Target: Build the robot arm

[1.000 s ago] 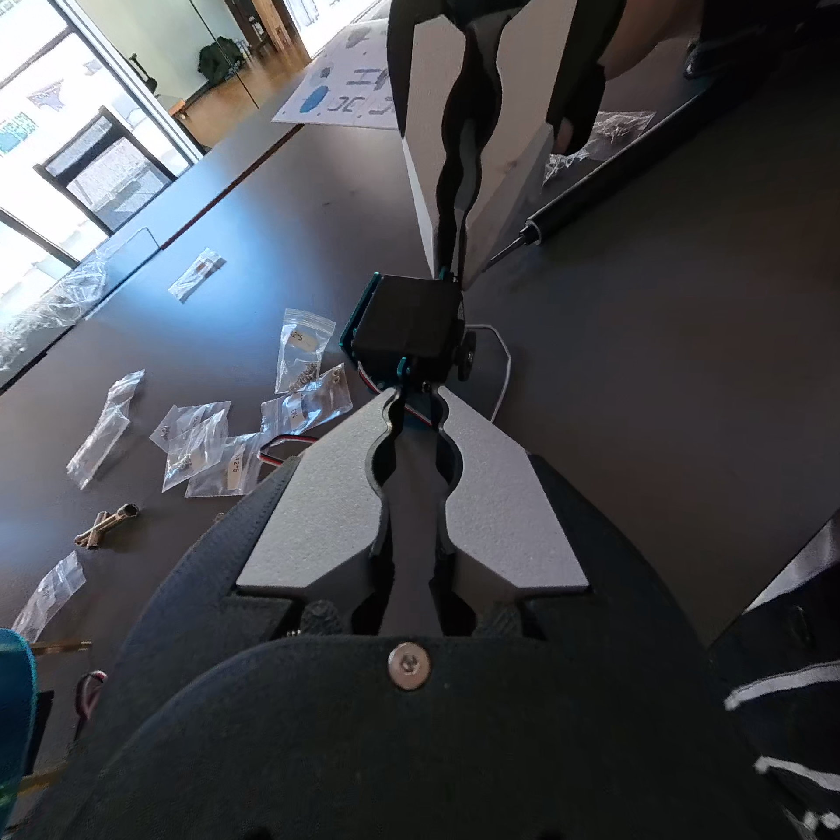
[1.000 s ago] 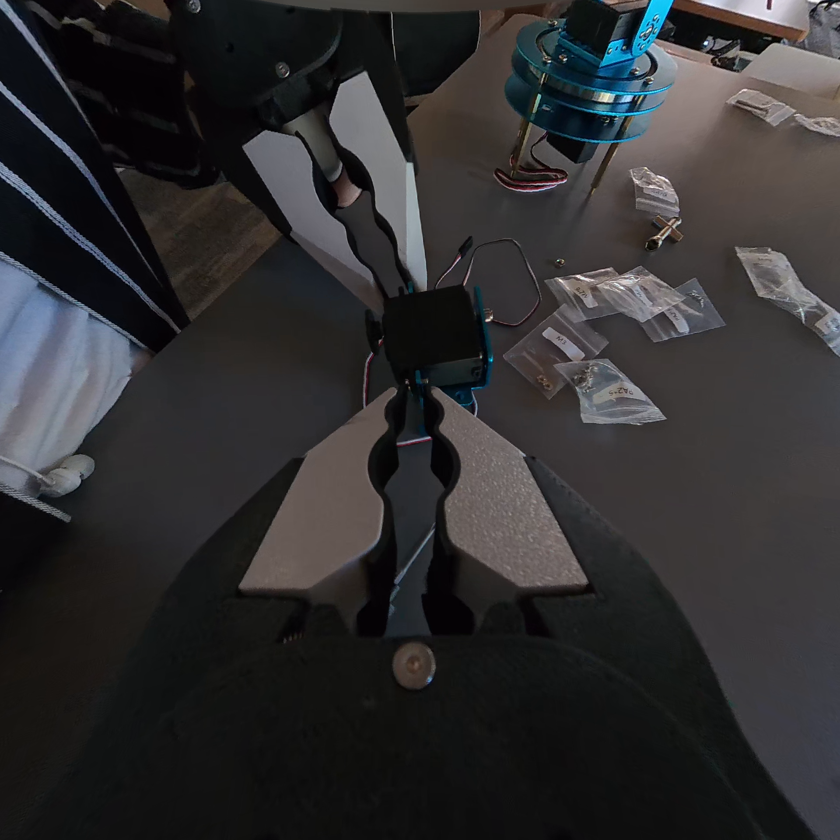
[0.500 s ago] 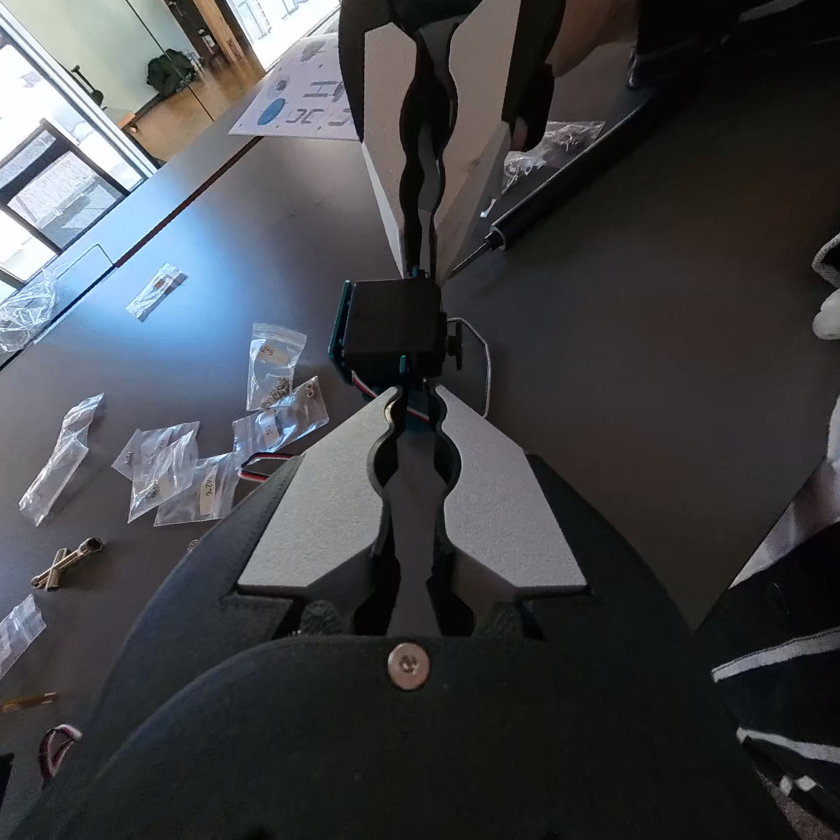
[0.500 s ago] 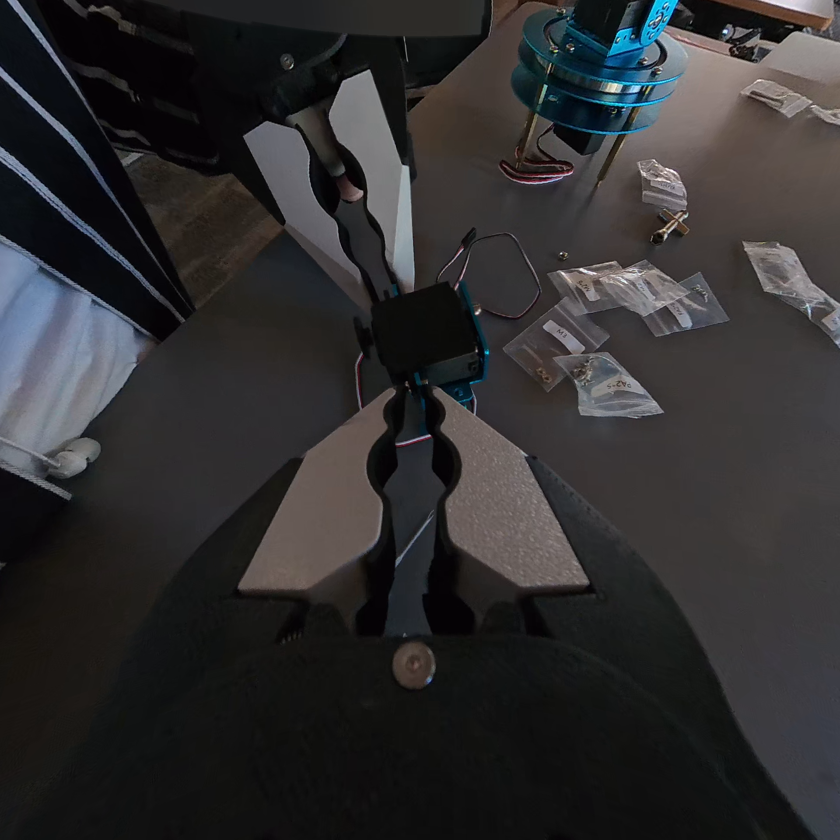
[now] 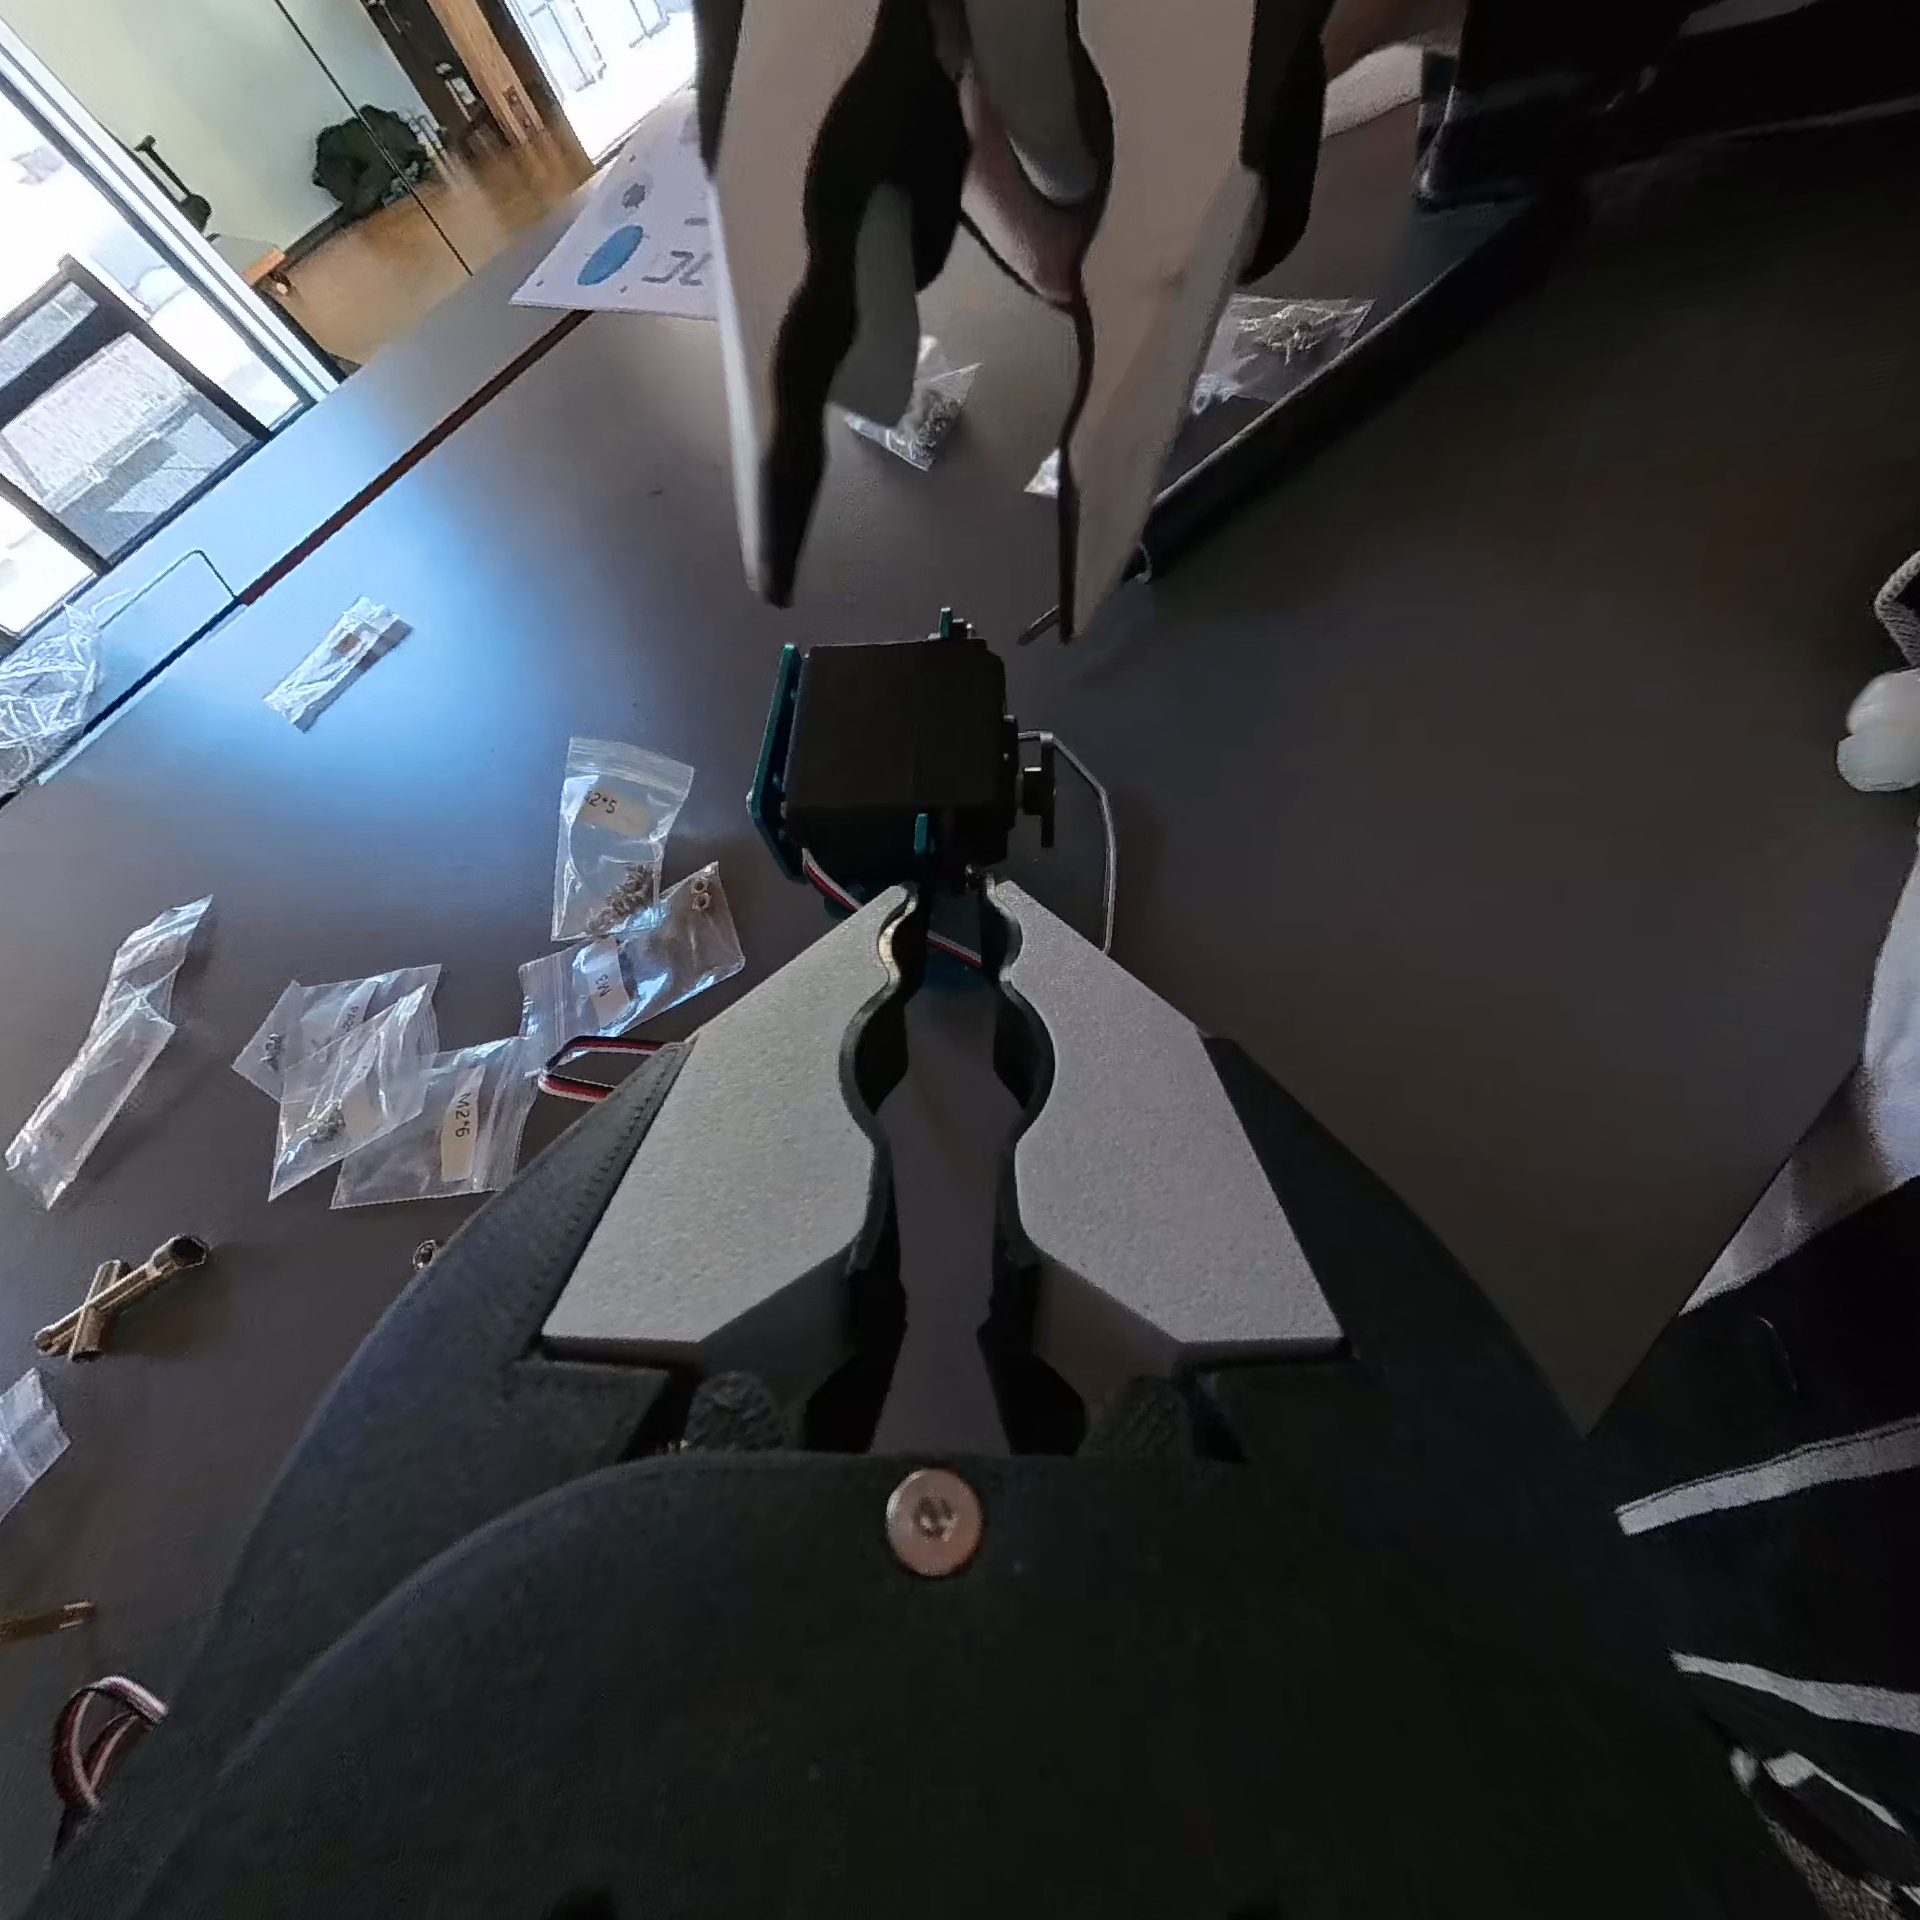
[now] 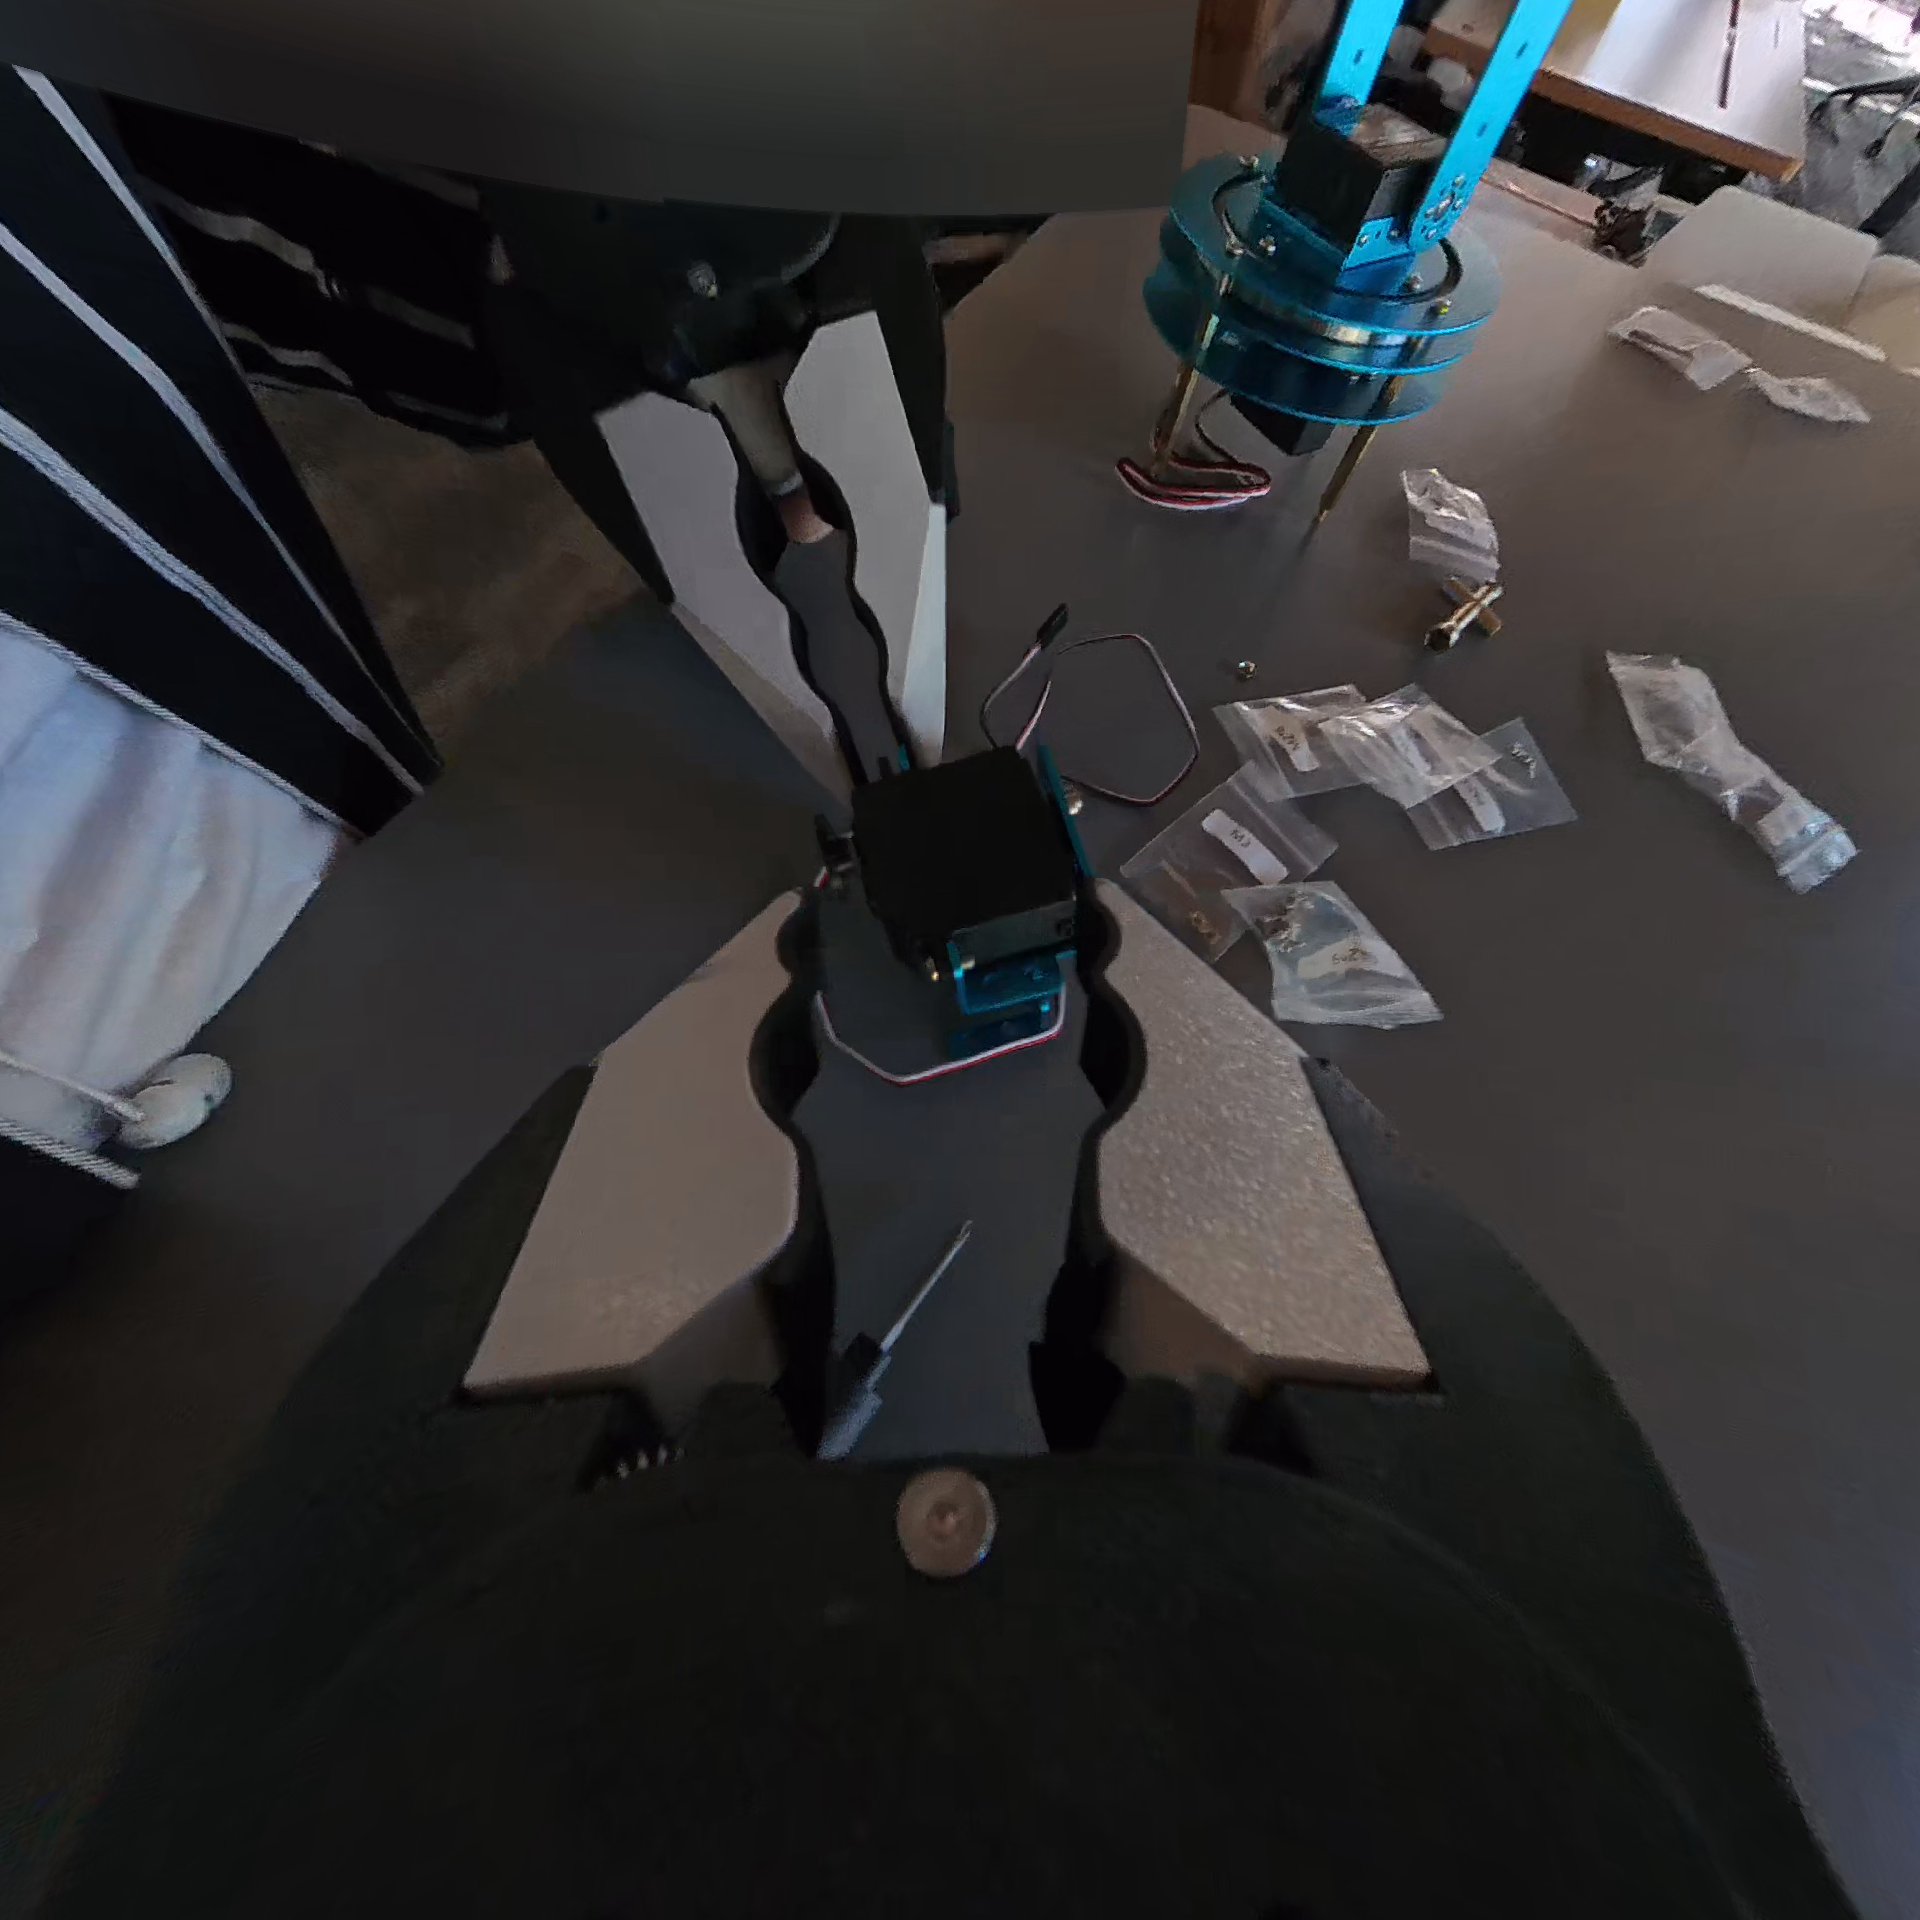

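The left hand-held gripper (image 5: 948, 914) was closed on the teal bracket tab of a black servo block (image 5: 896, 750), which stood on the dark grey counter (image 5: 1455, 831) between the two tools. The right hand-held gripper (image 6: 948, 935) stood with its jaws spread wide, the servo block (image 6: 951, 842) just at their tips and untouched. A red, white and black servo lead (image 6: 1091, 717) looped on the counter beside the block. Clear zip bags of small hardware (image 5: 613, 831) lay scattered nearby, each bearing a small white label; further bags (image 6: 1330, 951) lay near a brass cross wrench (image 6: 1460, 615). A blue round turntable assembly (image 6: 1320, 301) stood on brass legs at the far side. A thin screwdriver (image 6: 904, 1330) lay under the right tool. Beyond the counter were large windows (image 5: 114, 343) and a wooden floor (image 5: 416, 249).
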Demonstrator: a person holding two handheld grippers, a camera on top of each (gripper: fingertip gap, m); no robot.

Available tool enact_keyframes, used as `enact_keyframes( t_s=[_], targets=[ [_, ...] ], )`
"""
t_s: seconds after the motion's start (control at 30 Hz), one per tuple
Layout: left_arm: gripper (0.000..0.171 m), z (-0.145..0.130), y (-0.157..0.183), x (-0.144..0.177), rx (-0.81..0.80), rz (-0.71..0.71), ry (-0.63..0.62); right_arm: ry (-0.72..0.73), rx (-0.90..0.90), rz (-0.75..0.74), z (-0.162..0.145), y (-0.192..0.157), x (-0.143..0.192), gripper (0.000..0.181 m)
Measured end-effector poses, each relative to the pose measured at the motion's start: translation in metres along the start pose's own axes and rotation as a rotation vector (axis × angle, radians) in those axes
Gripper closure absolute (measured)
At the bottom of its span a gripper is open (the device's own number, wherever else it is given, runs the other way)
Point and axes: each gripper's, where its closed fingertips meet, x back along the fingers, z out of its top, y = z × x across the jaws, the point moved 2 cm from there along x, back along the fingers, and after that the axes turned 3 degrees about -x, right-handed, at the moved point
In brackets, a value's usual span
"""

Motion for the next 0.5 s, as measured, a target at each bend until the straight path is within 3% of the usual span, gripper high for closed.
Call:
enact_keyframes(
  t_s=[0.1, 0.23, 0.37, 0.5],
  targets=[
    [0.164, 0.001, 0.001, -0.001, -0.005, 0.006, 0.001, -0.062, 0.1, -0.07, 0.005, 0.0, -0.011, 0.113],
    [0.164, 0.001, 0.001, -0.001, -0.016, 0.017, 0.002, -0.107, 0.088, -0.026, 0.004, 0.0, -0.024, 0.124],
    [0.164, 0.0, 0.0, -0.001, -0.035, 0.046, -0.01, -0.163, 0.01, 0.046, 0.004, 0.002, -0.029, 0.123],
    [0.165, 0.001, 0.002, -0.001, -0.014, 0.036, 0.01, -0.176, 0.035, 0.028, 0.01, -0.003, -0.027, 0.124]
  ],
)
